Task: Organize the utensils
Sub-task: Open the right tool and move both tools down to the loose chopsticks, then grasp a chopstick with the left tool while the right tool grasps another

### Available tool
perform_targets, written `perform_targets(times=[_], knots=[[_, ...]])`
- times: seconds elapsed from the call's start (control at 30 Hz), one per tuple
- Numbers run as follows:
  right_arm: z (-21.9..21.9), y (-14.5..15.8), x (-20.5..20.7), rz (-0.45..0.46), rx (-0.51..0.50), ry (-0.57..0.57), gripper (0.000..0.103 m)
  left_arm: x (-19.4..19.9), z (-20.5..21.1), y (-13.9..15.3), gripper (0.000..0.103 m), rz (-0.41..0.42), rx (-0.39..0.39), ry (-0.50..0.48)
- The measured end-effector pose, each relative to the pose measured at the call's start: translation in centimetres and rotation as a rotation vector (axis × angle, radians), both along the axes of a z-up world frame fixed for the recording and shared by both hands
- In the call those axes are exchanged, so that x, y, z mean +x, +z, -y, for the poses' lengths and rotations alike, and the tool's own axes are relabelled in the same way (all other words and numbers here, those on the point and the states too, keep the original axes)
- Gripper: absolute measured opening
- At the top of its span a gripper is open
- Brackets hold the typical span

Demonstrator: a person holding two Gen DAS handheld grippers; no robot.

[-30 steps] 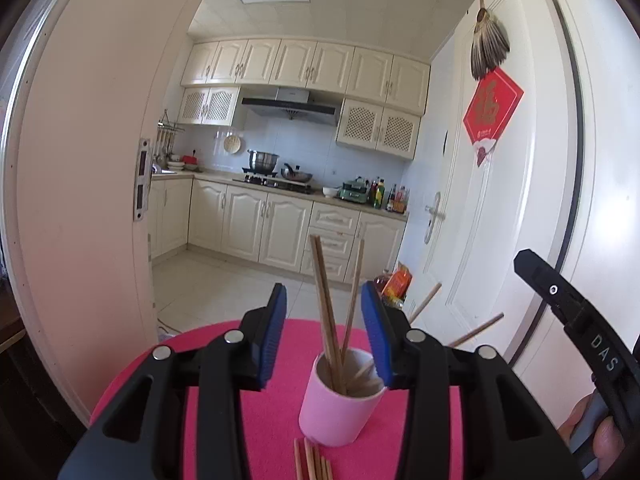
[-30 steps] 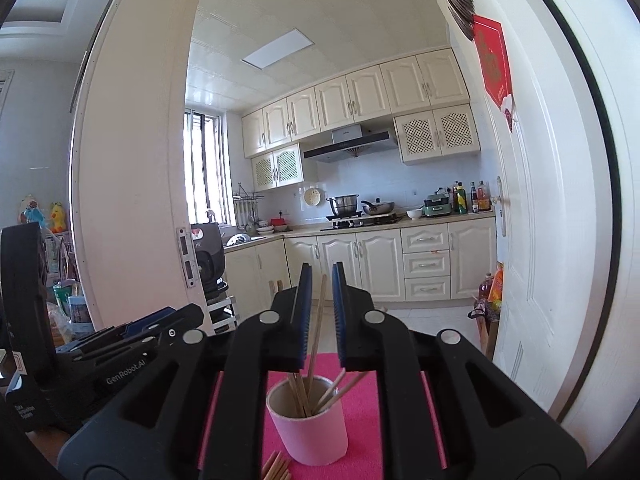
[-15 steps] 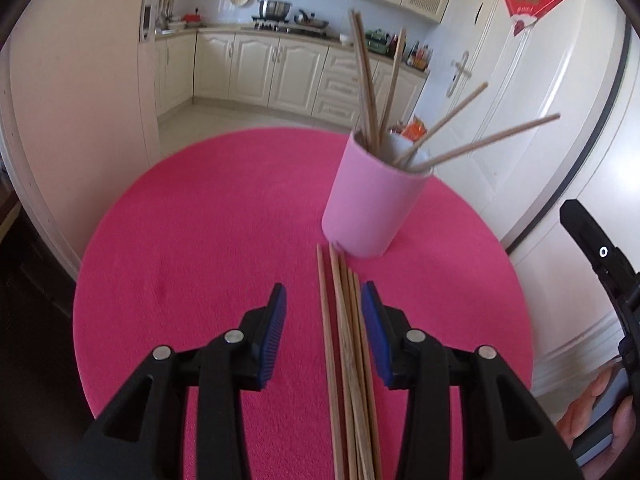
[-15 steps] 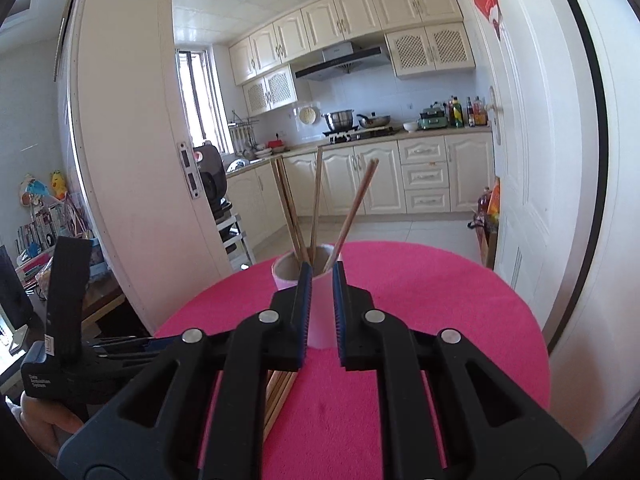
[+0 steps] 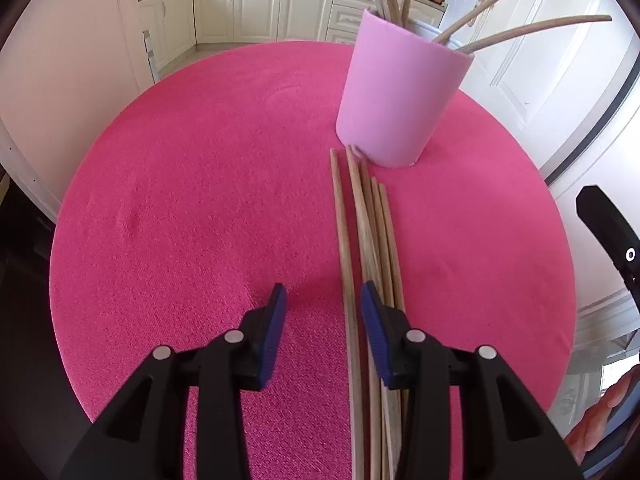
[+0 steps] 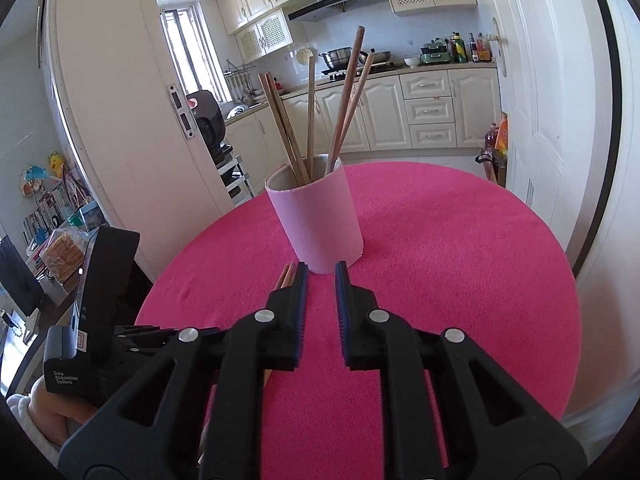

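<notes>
Left wrist view: left gripper (image 5: 322, 306), black with blue pads, fingers wide apart and holding nothing, above a round pink-covered table (image 5: 180, 200); a bundle of loose wooden chopsticks (image 5: 370, 236) lies flat, far ends just beside the pale pink cylindrical cup (image 5: 400, 92), the leftmost stick between the fingers. Right wrist view: right gripper (image 6: 321, 276), fingers at a narrow gap, empty, near the cup (image 6: 320, 224), which holds five upright wooden chopsticks (image 6: 308, 112); loose chopstick tips (image 6: 286, 274) show left of it.

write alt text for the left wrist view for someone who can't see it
An open left hand-held gripper hovers over a row of loose wooden chopsticks lying on a round pink table, one chopstick lying between its blue-padded fingers. Just beyond stands a pink cup holding more chopsticks, with a cream kitchen behind.
</notes>
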State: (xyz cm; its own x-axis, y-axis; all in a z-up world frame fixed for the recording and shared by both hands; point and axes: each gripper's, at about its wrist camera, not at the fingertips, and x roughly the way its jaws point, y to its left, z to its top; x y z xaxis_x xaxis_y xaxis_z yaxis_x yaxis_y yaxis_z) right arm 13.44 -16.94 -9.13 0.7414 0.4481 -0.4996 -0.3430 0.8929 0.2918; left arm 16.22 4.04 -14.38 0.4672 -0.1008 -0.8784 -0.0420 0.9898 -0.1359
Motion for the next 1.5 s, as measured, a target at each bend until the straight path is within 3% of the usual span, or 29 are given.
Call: perform_targets(times=[0.43,0.5,0.53,0.63,0.73,1.13,1.5], knots=[[-0.4,-1.5,1.6,-0.1,-0.013,0.029,0.026,2.3,1.6,-0.5,0.039,-0.011,0.139,-0.009],[-0.6,-1.8,1.9,-0.123,-0.02,0.035,0.032,2.2,1.2,-0.4,0.036,-0.007,0.135,-0.003],[-0.7,-2.0,2.0,-0.138,-0.022,0.04,0.032,2.1,1.0,-0.4,0.03,-0.002,0.134,-0.002],[-1.3,-2.8,2.6,-0.191,-0.04,0.061,0.032,2.6,-0.2,-0.6,0.012,0.005,0.096,0.022],[-2.3,-3.5,2.9,-0.24,-0.078,0.089,0.032,2.3,-1.2,-0.4,0.008,0.013,0.038,0.039],[-6.9,-5.8,2.4,-0.327,-0.204,0.145,0.032,0.6,-4.5,0.7,0.007,0.067,-0.055,0.057],[-9.2,-5.8,2.2,-0.285,-0.367,0.093,0.031,-0.5,-4.4,0.5,0.007,0.079,-0.081,0.057]])
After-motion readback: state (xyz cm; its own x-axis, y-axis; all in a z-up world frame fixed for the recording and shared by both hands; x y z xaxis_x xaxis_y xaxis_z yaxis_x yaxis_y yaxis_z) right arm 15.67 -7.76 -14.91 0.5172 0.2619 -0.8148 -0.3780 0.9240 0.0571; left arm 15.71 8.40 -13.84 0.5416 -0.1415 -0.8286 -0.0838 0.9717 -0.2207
